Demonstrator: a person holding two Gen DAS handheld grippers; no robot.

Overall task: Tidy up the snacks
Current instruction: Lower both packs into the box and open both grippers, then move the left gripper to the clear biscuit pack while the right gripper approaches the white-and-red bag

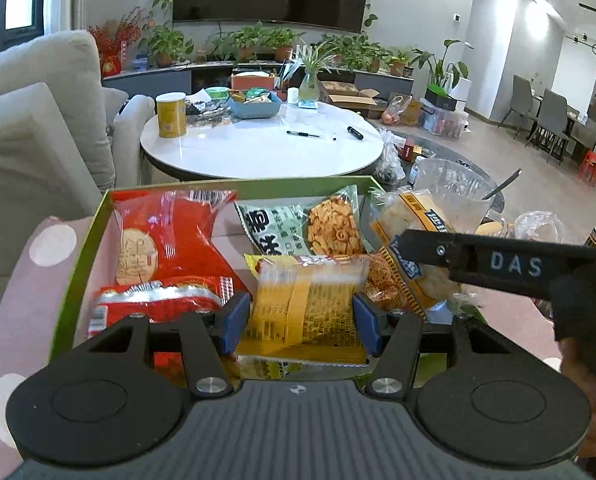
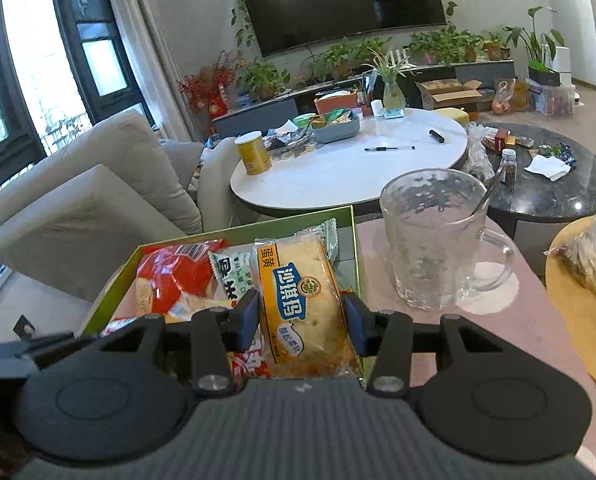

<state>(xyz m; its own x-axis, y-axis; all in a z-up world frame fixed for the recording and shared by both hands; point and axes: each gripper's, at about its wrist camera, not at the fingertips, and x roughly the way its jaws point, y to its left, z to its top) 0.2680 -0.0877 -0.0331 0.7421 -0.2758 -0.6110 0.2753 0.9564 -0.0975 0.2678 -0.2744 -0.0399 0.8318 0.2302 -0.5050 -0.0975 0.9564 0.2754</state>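
While both grippers worked over the green box (image 1: 83, 256), the left gripper (image 1: 300, 322) had its jaws clamped on a yellow snack packet (image 1: 306, 304) above the box's contents. Right gripper (image 2: 300, 320) jaws clamped a cake packet (image 2: 302, 300) at the box's right side, near the glass mug (image 2: 434, 240).

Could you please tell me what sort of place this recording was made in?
Most likely a home living room: a large black wall-mounted television, a beige fabric sofa beside a round white coffee table, and a row of potted green plants along the media console.
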